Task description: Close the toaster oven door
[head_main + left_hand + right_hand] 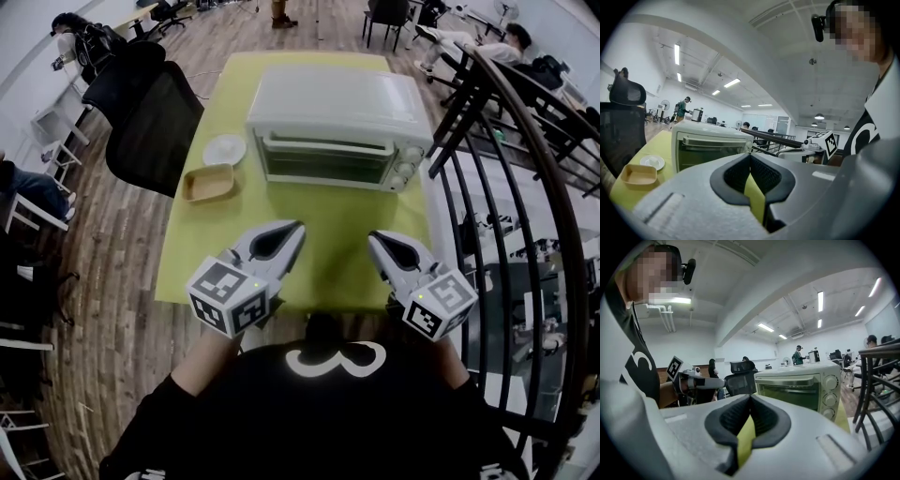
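A white toaster oven (337,127) stands at the middle of the yellow-green table (323,234), its glass door up and flat against the front, handle bar along the top. It also shows in the left gripper view as the oven (710,145) and in the right gripper view as the oven (801,387). My left gripper (298,226) hovers over the table's near part, shut with nothing between its pads. My right gripper (373,236) is beside it, likewise shut and empty. Both point toward the oven from a distance.
Left of the oven lie a white plate (224,149) and a tan tray (209,183). A black office chair (150,108) stands at the table's left. A dark metal railing (511,187) runs close along the right. People sit further back.
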